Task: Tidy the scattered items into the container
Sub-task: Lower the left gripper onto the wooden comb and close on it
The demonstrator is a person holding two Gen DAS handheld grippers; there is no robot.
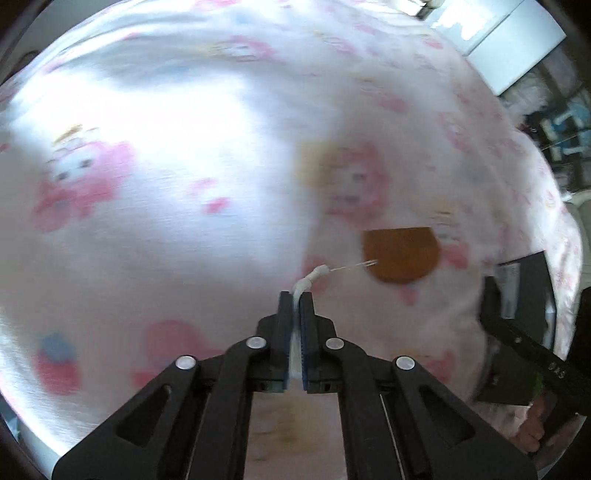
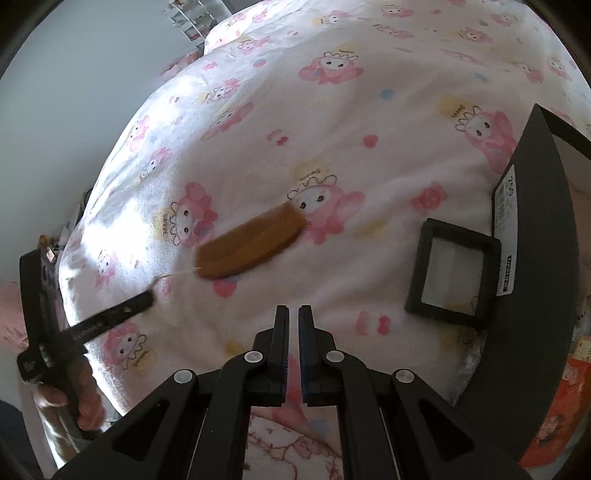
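A flat brown half-round piece (image 1: pixel 400 254) hangs on a thin thread from a white knotted cord (image 1: pixel 314 275). My left gripper (image 1: pixel 295 295) is shut on that cord, over the pink-patterned bedspread. In the right wrist view the brown piece (image 2: pixel 251 243) is blurred, with the left gripper (image 2: pixel 147 295) just left of it. My right gripper (image 2: pixel 293 310) is shut with nothing between its fingers, near the bed's front. A dark grey container (image 2: pixel 535 258) with a white label stands at the right.
A small black square frame box (image 2: pixel 452 273) lies on the bedspread (image 2: pixel 332 129) beside the container. A hand (image 2: pixel 85 402) holds the left tool at the bed's left edge. White shelves (image 2: pixel 192 22) stand far back; an orange item (image 2: pixel 554 417) lies at the lower right.
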